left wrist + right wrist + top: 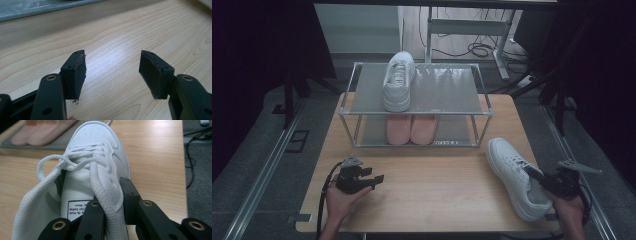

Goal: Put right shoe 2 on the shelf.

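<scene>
White sneaker point(516, 176) clamped in right claw point(110, 202); left claw point(112, 75) apart; rack point(362, 67) holds pink slippers point(411, 129).

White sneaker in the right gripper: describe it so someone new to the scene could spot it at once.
Start at the wooden table and the metal rack at its far side. In front of the rack's right end, near the table's right edge, a white sneaker lies on the wood with the right gripper shut on its collar. Its twin sits on the rack's top shelf, and the pink pair sits on the lower shelf.

On the table point(422, 190), a sneaker point(514, 175) lies right of the rack point(417, 102), which holds another sneaker point(398, 80) on top.
</scene>
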